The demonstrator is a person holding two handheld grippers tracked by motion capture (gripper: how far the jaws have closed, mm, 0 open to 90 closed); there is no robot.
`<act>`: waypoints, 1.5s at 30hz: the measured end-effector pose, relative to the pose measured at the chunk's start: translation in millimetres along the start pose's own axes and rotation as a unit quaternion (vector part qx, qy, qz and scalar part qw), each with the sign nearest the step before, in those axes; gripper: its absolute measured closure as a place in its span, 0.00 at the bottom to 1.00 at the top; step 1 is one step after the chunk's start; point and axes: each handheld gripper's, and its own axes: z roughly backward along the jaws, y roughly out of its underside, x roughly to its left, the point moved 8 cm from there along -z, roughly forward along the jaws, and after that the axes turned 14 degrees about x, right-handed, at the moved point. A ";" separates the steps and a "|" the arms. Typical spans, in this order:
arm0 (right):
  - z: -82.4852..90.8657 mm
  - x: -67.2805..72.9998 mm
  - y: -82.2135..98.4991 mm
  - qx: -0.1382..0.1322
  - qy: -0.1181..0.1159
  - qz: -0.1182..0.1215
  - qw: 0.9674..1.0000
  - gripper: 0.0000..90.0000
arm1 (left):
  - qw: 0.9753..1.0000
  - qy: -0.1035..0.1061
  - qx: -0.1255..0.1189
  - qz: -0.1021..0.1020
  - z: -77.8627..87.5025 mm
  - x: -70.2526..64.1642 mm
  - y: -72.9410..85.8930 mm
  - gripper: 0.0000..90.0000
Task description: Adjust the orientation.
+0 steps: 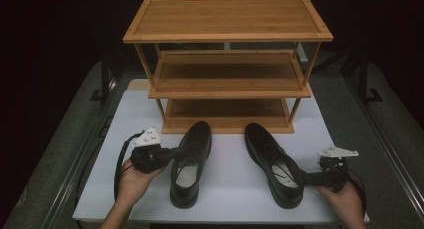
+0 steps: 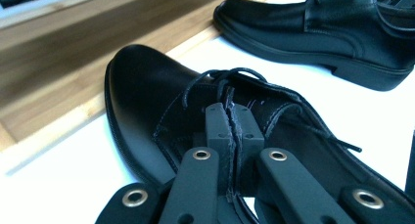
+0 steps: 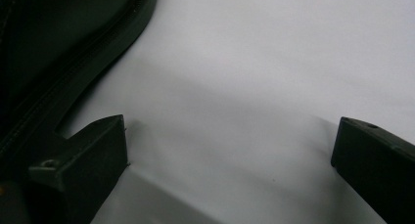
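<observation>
the wooden rack (image 1: 227, 64) stands at the far end of the white counter (image 1: 225, 189), three slatted bamboo shelves with raised rims, warm brown and matte. in front of it lie two black leather shoes, smooth and slightly glossy, with rounded toes pointing toward the rack and low block heels toward me. the left shoe (image 1: 191, 161) sits just before the bottom shelf, its pale lining visible inside; the right shoe (image 1: 272, 161) lies well apart from it, angled, thin laces crossing its top. my left claw (image 1: 174, 153) is pinched tight on the edge of the left shoe's opening by the laces, pads (image 2: 219, 131) pressed together over the leather. my right claw (image 3: 230, 155) stands wide over bare counter, just beside the right shoe's sole and heel, gripping nothing.
</observation>
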 end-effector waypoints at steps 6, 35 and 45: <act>0.0 0.0 0.0 0.000 0.000 0.000 1.000 0.00 | 1.000 0.015 -0.006 0.004 1.5 2.1 4.9 0.95; 0.0 0.0 -0.1 0.001 0.000 0.000 1.000 0.00 | 0.993 -0.076 0.072 0.050 11.9 63.4 95.7 0.14; 0.1 0.1 -0.4 0.001 0.000 0.001 1.000 0.00 | 0.990 -0.088 0.085 0.063 -3.0 75.5 124.4 0.00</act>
